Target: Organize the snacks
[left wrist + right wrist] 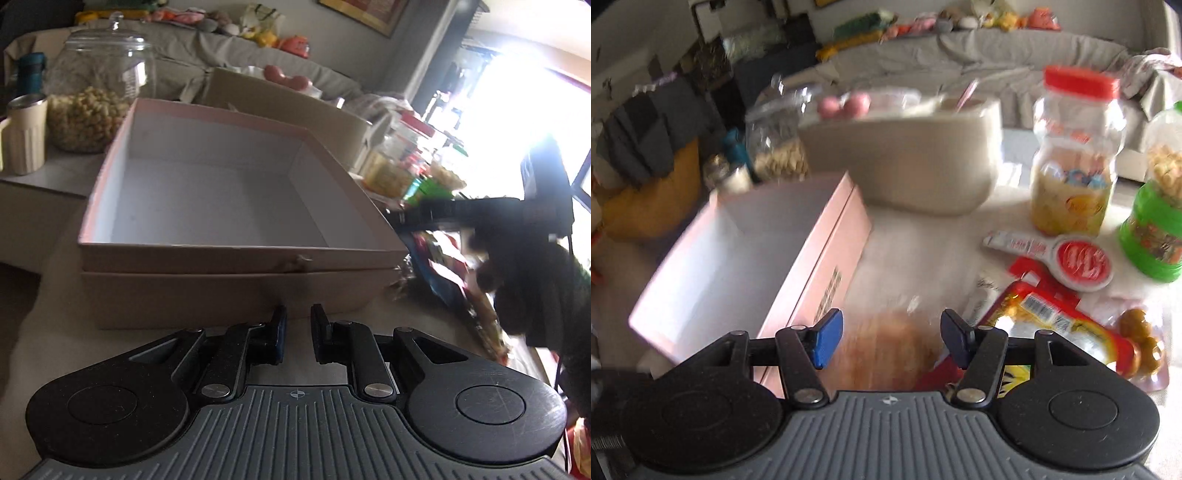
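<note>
An empty pink-rimmed box (pixel 207 254) sits on the table straight ahead of my left gripper (pixel 298 338), whose jaws stand a narrow gap apart with nothing between them. In the right wrist view the same box (pixel 827 258) lies to the left. My right gripper (pixel 892 339) is open, its jaws on either side of a blurred clear-wrapped brown snack (pixel 886 350). Beside it lie a red and yellow snack bag (pixel 1049 332), a red round-ended packet (pixel 1071 258) and a clear pack of brown pieces (pixel 1141 343). The right gripper also shows dark and blurred in the left wrist view (pixel 443 214).
A red-lidded jar (pixel 1075 155) and a green-based jar (pixel 1156 206) stand at the right. A beige carton (pixel 905 158) stands behind the box. A glass jar of nuts (pixel 96 96) and a cream mug (pixel 24 136) stand at the left. A sofa runs behind.
</note>
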`<state>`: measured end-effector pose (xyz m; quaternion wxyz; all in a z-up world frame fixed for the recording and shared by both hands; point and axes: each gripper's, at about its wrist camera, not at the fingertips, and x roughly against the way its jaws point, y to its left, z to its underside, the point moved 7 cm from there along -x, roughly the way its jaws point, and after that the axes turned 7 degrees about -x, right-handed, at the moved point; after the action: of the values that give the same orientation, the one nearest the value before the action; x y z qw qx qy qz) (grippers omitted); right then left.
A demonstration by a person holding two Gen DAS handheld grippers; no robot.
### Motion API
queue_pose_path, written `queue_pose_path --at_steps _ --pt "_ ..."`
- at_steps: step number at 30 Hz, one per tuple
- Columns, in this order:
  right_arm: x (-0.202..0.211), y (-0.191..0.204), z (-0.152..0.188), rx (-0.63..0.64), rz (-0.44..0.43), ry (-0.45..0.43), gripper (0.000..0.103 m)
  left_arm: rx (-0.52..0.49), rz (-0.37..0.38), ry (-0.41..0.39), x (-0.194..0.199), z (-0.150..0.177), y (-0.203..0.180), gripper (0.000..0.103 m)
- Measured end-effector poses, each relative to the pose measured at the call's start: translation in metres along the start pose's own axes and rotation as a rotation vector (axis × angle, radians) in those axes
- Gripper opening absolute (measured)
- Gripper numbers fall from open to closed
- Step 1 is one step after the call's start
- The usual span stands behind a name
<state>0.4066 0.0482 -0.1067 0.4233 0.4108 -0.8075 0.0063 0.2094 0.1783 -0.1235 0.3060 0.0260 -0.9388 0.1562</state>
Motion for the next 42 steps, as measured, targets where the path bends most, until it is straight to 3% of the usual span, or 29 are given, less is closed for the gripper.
queue_pose_path --at_steps 5,9,16,19,21,24,27,29,32,38,42 --pt "0.01 0.013 0.035 0.046 -0.02 0.055 0.06 0.038 0.078 -0.021 -0.001 -0.008 0.005 0.017" --pt "0.038 0.028 0.07 0.047 -0.062 0.075 0.06 0.089 0.193 -0.026 -0.004 -0.013 -0.007 0.017" --pt "0.078 0.047 0.121 0.03 -0.156 0.087 0.061 -0.01 0.263 0.038 -0.004 -0.011 -0.051 0.018" --pt "0.097 0.053 0.134 0.094 -0.091 0.028 0.08 -0.061 0.196 0.064 0.0 -0.007 -0.065 0.018" --pt "0.115 0.05 0.143 0.126 -0.039 -0.028 0.082 -0.047 0.133 0.105 0.0 -0.003 -0.07 0.018" --pt "0.139 0.036 0.152 0.113 0.063 -0.114 0.086 -0.042 0.104 0.124 0.003 0.005 -0.082 0.017" --pt "0.154 0.01 0.157 0.028 0.201 -0.203 0.089 -0.105 0.036 0.082 0.011 0.007 -0.098 0.018" --pt "0.162 -0.012 0.165 -0.041 0.333 -0.244 0.096 -0.135 0.06 0.056 0.013 0.007 -0.113 0.018" --pt "0.166 -0.039 0.18 -0.155 0.475 -0.258 0.097 -0.217 0.082 0.042 0.007 0.009 -0.144 0.018" --pt "0.182 -0.065 0.198 -0.338 0.501 -0.311 0.1 -0.502 -0.131 0.071 0.006 0.03 -0.166 0.02" --pt "0.187 -0.068 0.199 -0.364 0.491 -0.315 0.101 -0.561 -0.271 0.077 0.016 0.038 -0.142 0.025"
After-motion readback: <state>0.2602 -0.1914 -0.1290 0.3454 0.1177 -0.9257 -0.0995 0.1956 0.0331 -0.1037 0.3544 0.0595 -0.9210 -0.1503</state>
